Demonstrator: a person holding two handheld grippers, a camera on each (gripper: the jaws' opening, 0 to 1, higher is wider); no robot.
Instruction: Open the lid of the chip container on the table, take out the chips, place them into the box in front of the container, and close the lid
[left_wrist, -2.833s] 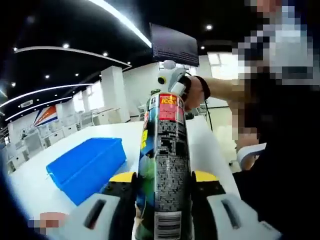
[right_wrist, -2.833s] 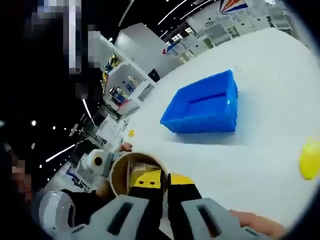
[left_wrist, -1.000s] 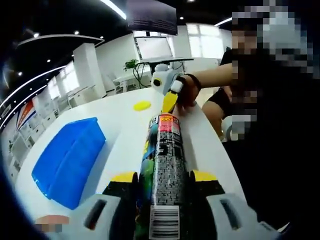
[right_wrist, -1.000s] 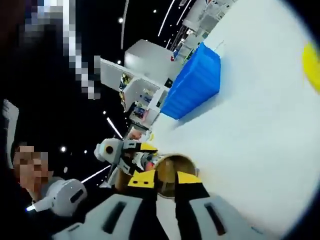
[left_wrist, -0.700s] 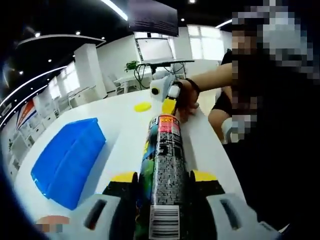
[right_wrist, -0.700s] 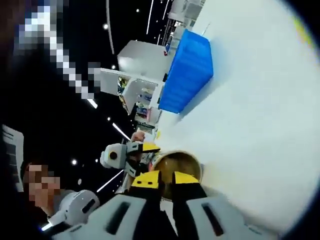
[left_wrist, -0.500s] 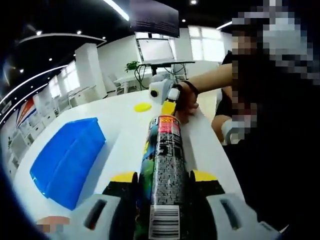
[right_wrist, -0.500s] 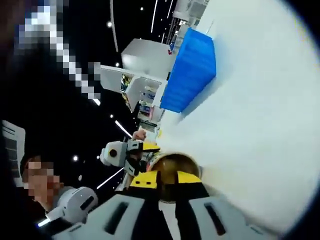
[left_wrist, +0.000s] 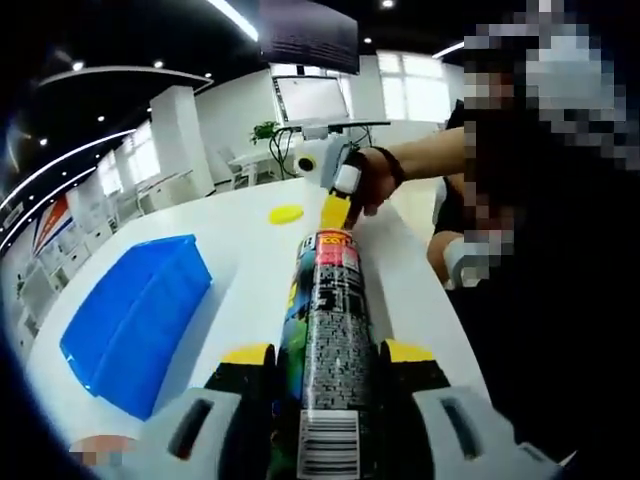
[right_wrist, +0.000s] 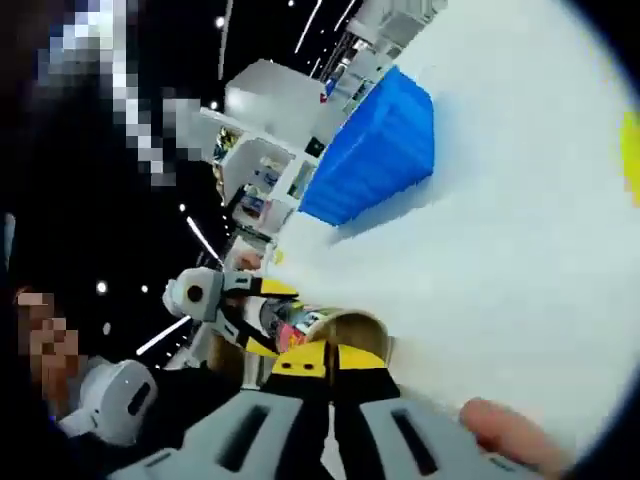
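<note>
My left gripper is shut on the chip can, a dark printed tube with a red band near its far end. It lies along the jaws and points away over the white table. In the left gripper view my right gripper, held by a hand, has its yellow tips at the can's mouth. Seen from the right gripper view, the right gripper has its tips together at the rim of the open can; whatever is between them is hidden. The blue box sits to the side.
A yellow lid lies on the table beyond the can. A person stands close at the right of the left gripper view. A fingertip shows beside my right gripper. Desks and shelving stand past the table's far edge.
The right gripper has lifted slightly at the can's mouth and its tips have come together. The right gripper view has rolled. The left gripper keeps the can as before.
</note>
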